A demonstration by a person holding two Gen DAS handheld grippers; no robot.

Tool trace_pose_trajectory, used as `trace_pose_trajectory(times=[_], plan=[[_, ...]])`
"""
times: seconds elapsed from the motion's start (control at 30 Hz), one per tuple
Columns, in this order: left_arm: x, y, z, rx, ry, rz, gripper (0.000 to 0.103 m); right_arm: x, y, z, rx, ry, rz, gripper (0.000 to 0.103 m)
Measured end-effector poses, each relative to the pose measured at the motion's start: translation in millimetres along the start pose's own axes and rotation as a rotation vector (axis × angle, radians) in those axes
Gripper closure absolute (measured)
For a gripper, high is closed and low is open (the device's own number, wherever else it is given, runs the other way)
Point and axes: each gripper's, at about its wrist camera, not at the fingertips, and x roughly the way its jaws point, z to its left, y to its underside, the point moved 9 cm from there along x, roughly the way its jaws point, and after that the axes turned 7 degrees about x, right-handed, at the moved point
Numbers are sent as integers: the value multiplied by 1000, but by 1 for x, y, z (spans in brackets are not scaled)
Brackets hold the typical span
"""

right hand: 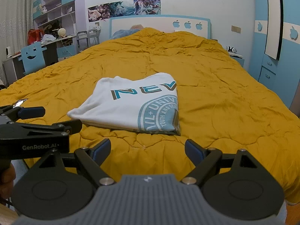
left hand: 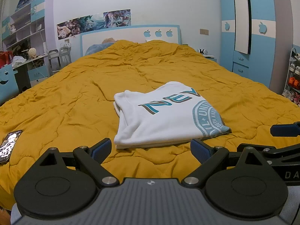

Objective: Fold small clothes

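Observation:
A white T-shirt (left hand: 165,118) with teal lettering and a round teal print lies folded into a compact rectangle on the mustard-yellow quilt (left hand: 75,97). It also shows in the right wrist view (right hand: 131,103). My left gripper (left hand: 151,151) is open and empty, just short of the shirt's near edge. My right gripper (right hand: 148,151) is open and empty, a little back from the shirt's near edge. The right gripper also shows at the right edge of the left wrist view (left hand: 281,140). The left gripper also shows at the left of the right wrist view (right hand: 37,120).
A phone (left hand: 9,144) lies on the quilt at the near left. A blue-and-white headboard (left hand: 131,35) is at the far end. A desk and shelves (left hand: 24,43) stand on the left. A blue wardrobe (left hand: 249,28) and a shoe rack (left hand: 293,75) stand on the right.

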Motion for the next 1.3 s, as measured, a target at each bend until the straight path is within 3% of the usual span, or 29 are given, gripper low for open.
trace_pose_trajectory(times=[1.3], plan=[[-1, 1, 1, -6, -5, 5, 0, 0, 0, 1, 1, 0, 2, 21]])
